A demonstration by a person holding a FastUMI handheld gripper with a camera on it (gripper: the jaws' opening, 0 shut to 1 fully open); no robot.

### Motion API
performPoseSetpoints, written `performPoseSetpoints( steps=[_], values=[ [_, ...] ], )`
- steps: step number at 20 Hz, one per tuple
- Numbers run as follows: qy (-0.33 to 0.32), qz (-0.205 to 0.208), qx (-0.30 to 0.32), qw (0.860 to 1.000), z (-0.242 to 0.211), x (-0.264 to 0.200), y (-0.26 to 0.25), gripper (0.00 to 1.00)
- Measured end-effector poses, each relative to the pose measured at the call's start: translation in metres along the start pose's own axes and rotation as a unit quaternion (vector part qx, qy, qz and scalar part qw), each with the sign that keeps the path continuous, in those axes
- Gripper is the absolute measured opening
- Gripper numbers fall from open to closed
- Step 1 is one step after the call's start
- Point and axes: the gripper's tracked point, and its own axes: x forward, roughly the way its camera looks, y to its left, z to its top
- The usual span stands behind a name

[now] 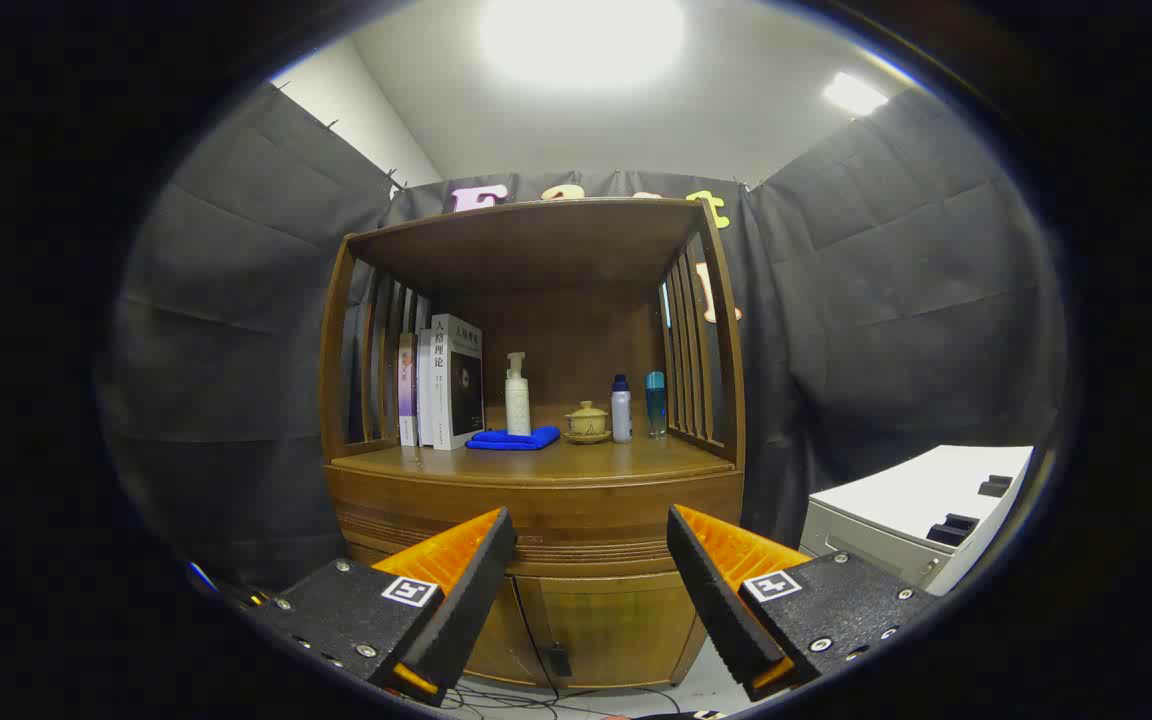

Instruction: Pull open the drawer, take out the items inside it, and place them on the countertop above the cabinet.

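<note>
The gripper [591,528] hung with fingers spread, holding nothing, before the closed drawer [536,515] of the wooden cabinet [536,300]; beyond them, a blue cloth [514,438] lay on the countertop [616,458].

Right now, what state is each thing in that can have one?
gripper: jaws open, nothing between them, short of the cabinet
drawer: closed
lower cabinet doors: closed
books: upright at the countertop's left
blue cloth: folded, lying flat
pump bottle: upright
lidded cup: lid on
two small bottles: upright, capped
</note>
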Motion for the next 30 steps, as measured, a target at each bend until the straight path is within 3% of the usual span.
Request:
performPoseSetpoints(
  steps=[18,30],
  values=[
    [0.009,0.010,0.013,1.000,-0.013,0.008,0.004,0.95],
    [0.042,0.031,0.033,0.998,-0.035,0.056,0.014,0.95]
  ],
)
